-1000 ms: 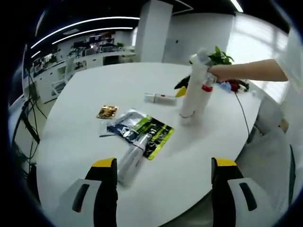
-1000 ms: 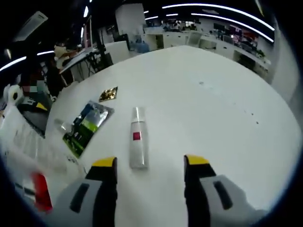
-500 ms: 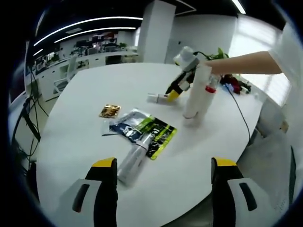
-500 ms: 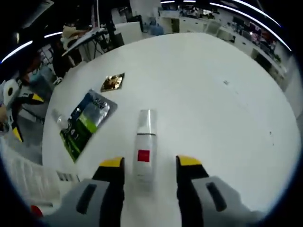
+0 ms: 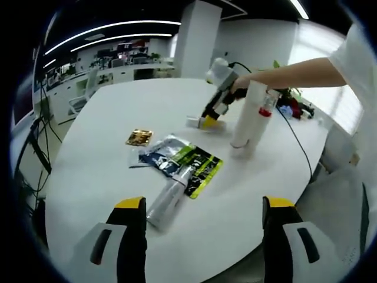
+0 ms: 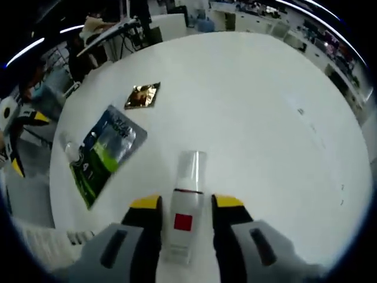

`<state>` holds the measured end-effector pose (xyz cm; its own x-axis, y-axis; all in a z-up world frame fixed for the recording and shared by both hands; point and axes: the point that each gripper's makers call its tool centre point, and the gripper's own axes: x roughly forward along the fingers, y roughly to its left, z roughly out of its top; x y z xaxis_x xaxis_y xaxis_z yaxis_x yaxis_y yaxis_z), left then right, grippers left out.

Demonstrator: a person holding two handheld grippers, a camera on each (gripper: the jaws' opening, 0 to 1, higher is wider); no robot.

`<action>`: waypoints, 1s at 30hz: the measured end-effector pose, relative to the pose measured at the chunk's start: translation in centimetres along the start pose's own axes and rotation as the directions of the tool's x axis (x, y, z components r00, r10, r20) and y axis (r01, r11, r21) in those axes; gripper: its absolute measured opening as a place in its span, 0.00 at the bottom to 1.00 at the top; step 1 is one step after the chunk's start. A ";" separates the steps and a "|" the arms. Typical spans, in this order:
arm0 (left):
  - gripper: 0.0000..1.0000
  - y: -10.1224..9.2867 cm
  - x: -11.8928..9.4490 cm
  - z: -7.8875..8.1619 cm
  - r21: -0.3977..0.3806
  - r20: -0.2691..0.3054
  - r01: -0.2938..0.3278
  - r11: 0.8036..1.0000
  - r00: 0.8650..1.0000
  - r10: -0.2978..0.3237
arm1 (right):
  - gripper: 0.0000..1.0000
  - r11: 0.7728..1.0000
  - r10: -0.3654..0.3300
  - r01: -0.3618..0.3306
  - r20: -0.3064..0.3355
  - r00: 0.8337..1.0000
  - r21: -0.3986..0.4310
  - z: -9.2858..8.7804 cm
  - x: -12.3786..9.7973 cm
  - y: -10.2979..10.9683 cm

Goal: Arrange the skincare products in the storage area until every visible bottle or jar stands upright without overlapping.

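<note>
A slim white bottle with a red square label (image 6: pixel 184 206) lies on the round white table (image 6: pixel 253 106), cap pointing away. My right gripper (image 6: pixel 187 203) stands open astride it, a jaw close on each side. In the left gripper view the same bottle (image 5: pixel 194 122) lies at the far side with the right gripper (image 5: pixel 210 120) down over it, held by a person's arm (image 5: pixel 300 69). Tall white bottles (image 5: pixel 247 115) stand upright beside it. Another white bottle (image 5: pixel 167 198) lies partly on a green and blue sachet (image 5: pixel 187 159). My left gripper (image 5: pixel 204 204) is open with nothing between its fingers.
A small gold sachet (image 5: pixel 136 137) (image 6: pixel 143 95) lies flat beyond the green sachet (image 6: pixel 105 151). A cable (image 5: pixel 297 144) runs across the table's right side. Desks and chairs stand behind the table, and its near edge curves below the left gripper.
My right gripper has come down and forward over the red-labelled bottle, and its jaws have narrowed around it. The left gripper has stayed open and nearly still.
</note>
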<state>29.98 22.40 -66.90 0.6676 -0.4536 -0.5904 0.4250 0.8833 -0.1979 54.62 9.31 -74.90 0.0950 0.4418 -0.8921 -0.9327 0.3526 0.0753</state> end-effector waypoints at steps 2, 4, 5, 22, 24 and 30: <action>0.78 0.0 0.0 0.0 0.000 0.000 -0.001 1.000 1.000 0.001 | 0.29 1.000 -0.005 0.005 -0.011 1.000 0.004 0.2 0.2 -0.1; 0.78 -0.1 0.1 0.0 0.000 0.000 0.000 1.000 1.000 0.000 | 0.25 1.000 -0.006 0.006 -0.025 1.000 0.016 0.1 0.4 -0.1; 0.78 -0.1 0.1 0.1 0.000 0.000 0.001 1.000 1.000 -0.001 | 0.24 1.000 -0.015 0.016 -0.027 1.000 0.015 0.2 0.3 -0.3; 0.77 -0.2 -0.2 0.4 0.014 0.001 0.002 1.000 1.000 -0.002 | 0.20 0.997 -0.067 0.066 0.017 0.998 0.030 0.1 -1.1 -1.3; 0.77 -0.3 -0.3 0.5 0.019 0.003 0.003 1.000 1.000 -0.003 | 0.20 0.996 -0.079 0.078 0.020 0.997 0.030 -0.1 -1.7 -1.4; 0.77 -1.0 -0.5 1.1 0.039 0.012 0.015 0.999 1.000 -0.015 | 0.20 0.993 -0.102 0.098 0.062 0.993 0.069 -0.7 -3.8 -2.1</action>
<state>29.93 21.65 -65.52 0.6681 -0.4685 -0.5781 0.4583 0.8711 -0.1763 55.95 6.36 -72.01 0.2110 0.4539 -0.8657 -0.8929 0.4499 0.0182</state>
